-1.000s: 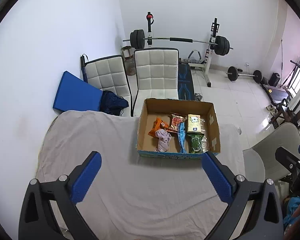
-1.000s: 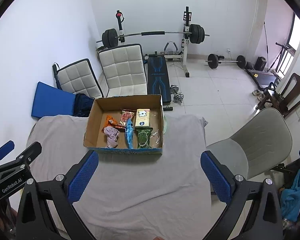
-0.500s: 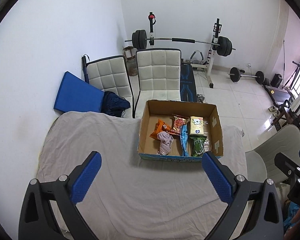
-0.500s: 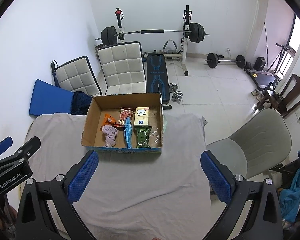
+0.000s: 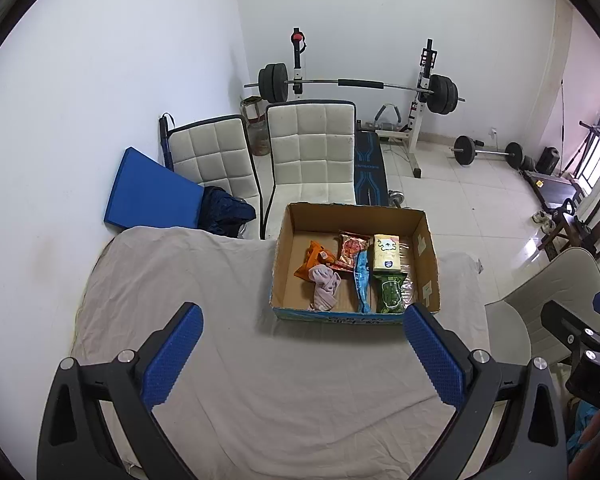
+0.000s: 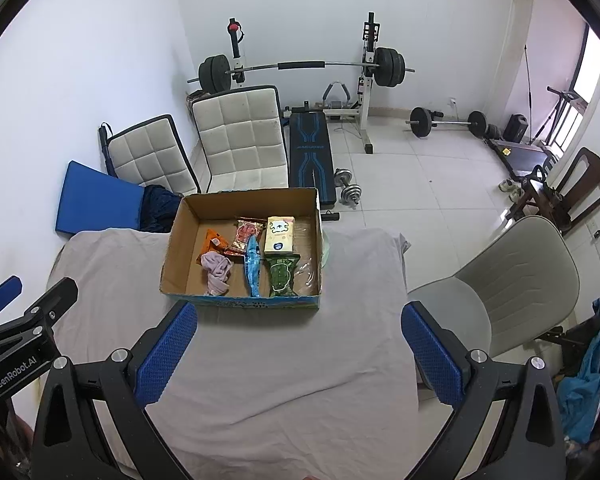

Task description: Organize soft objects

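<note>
Table (image 5: 260,380): draped in a pale grey cloth, bare on the near side, and both views look down on it from high up and well back, which reads as a stand-off pose, not a reach
Box (image 5: 288,240): open cardboard box on the far half of the cloth, flaps out of the way, every soft thing in sight lying inside it
Box, right side: cream tissue pack (image 5: 387,253) towards the back, green packet (image 5: 389,294) just in front of it, with some clear wrapping along the right wall
Box, middle: long blue packet (image 5: 362,280) running front to back like a divider, red snack bag (image 5: 350,250) behind it
Box, left side: pink cloth (image 5: 325,286) crumpled beside an orange packet (image 5: 310,262), and a bare strip of cardboard left of them
Judgement: goods gathered in one box suit a finished tidy-up, and equally a box waiting to be emptied; the scene alone does not settle which
Left gripper (image 5: 300,356): spread wide, nothing between the blue pads, hovering above the near cloth, well apart from the box
Right gripper (image 6: 298,356): likewise released and empty, held over the near cloth, its body showing at the edge of the left view
Why so held: both claws wide and clear of the box keep the whole layout in sight
</note>
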The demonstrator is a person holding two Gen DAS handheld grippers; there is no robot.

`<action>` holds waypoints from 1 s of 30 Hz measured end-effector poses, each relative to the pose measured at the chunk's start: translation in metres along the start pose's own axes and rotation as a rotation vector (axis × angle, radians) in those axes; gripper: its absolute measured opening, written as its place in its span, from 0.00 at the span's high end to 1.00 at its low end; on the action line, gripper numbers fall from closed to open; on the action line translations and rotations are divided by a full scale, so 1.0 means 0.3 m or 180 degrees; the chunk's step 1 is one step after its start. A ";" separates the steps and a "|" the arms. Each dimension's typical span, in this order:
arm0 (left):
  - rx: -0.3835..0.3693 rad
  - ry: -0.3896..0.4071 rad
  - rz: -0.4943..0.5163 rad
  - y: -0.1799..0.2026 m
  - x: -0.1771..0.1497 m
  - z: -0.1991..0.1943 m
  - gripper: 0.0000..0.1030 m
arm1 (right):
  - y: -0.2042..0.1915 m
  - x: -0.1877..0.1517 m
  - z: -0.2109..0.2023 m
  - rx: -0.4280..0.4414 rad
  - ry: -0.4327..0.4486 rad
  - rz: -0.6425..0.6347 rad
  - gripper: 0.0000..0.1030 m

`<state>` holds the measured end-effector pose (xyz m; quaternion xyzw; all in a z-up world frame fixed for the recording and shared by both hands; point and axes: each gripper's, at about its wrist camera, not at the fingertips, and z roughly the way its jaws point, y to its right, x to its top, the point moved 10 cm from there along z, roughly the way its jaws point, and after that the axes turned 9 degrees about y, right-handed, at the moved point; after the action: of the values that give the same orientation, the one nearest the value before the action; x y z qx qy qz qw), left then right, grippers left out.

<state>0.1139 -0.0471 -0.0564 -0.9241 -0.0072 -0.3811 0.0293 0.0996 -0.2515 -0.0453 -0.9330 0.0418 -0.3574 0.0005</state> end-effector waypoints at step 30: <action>-0.0055 -0.0013 0.0011 0.019 -0.014 -0.016 0.00 | -0.005 -0.019 -0.004 -0.0026 0.0001 0.0029 0.00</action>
<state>0.1078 -0.0529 -0.0561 -0.9251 -0.0023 -0.3792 0.0220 0.0946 -0.2497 -0.0481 -0.9327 0.0475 -0.3574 -0.0017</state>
